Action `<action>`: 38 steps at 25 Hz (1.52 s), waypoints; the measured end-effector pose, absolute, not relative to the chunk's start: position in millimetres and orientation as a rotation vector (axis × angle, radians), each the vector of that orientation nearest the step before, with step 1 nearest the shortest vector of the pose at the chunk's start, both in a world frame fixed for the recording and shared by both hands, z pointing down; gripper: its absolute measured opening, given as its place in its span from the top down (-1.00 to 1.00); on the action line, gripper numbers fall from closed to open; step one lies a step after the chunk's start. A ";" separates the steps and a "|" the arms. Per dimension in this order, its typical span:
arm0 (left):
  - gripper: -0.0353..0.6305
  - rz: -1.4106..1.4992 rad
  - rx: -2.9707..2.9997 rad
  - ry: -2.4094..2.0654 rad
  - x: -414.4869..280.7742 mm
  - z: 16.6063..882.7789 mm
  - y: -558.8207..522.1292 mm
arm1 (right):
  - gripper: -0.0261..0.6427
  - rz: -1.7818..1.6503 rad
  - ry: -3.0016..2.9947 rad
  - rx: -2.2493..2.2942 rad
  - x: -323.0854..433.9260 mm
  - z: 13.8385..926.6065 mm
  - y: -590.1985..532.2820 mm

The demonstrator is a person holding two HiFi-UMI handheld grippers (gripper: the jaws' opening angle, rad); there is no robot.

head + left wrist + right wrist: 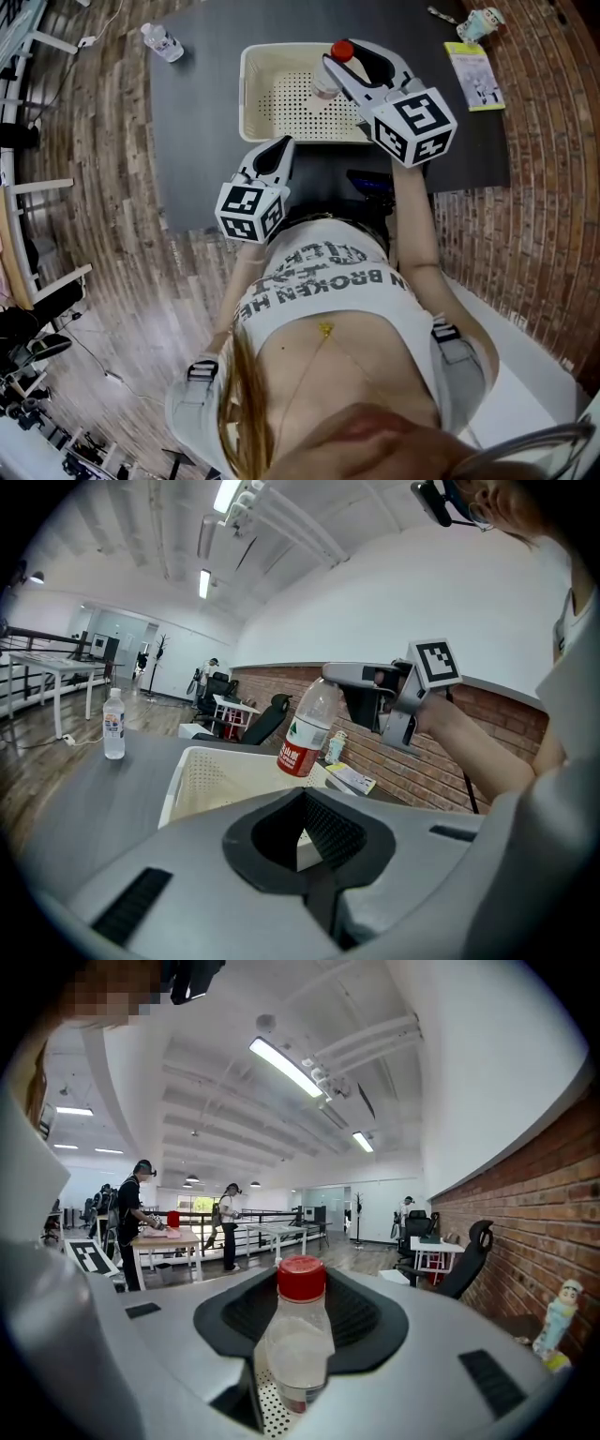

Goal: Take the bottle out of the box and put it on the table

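So, biggest thing first: we've got a dark worktop (202, 103) with wood floor on one side of it and brick on the other. Sitting on it toward the far edge is a cream box (247, 89) with a perforated bottom.

Our right gripper (345, 64) is up over the right part of the box, and its jaws are clamped on the bottle (325, 86) near the top, just under the red cap. The bottle is clear plastic with a red label, it looks empty, and it's lifted off the box bottom, hanging over the box rather than on the worktop. From the left gripper view it leans a bit, and its base shows just above the far rim.

Our left gripper (279, 145) is nearer the body, by the front left corner of the box. Its jaws are closed tip to tip with nothing in them; through the gap in the pads we just see a bit of the box.

Smaller stuff: a second bottle (162, 42) lies near the far left corner of the worktop, well apart from the box. Over at the far right there's a yellow leaflet (474, 77), and a little figurine (482, 22) just beyond it.
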State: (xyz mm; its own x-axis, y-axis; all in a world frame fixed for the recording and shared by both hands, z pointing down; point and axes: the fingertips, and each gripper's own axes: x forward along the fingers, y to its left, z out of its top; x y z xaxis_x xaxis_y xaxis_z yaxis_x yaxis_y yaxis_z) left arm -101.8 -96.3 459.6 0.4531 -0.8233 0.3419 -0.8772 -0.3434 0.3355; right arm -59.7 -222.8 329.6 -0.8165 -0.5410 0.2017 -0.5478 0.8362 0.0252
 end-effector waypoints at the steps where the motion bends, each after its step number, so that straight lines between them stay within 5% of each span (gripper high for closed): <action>1: 0.89 0.154 2.237 -1.421 -101.1 460.6 -94.9 | 0.46 0.042 -2.823 0.848 -58.4 324.8 -222.3; 38: 0.89 0.163 2.226 -1.430 -95.3 464.2 -71.4 | 0.46 0.071 -2.815 0.800 -46.1 322.1 -200.8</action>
State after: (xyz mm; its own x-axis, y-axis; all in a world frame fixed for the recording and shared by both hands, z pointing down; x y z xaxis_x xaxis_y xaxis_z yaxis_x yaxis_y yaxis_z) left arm -95.3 -71.4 464.2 0.4454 -0.8233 0.3519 -0.8814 -0.3343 0.3337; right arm -46.1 -200.8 322.1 -0.8296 -0.5143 0.2175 -0.5246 0.8513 0.0120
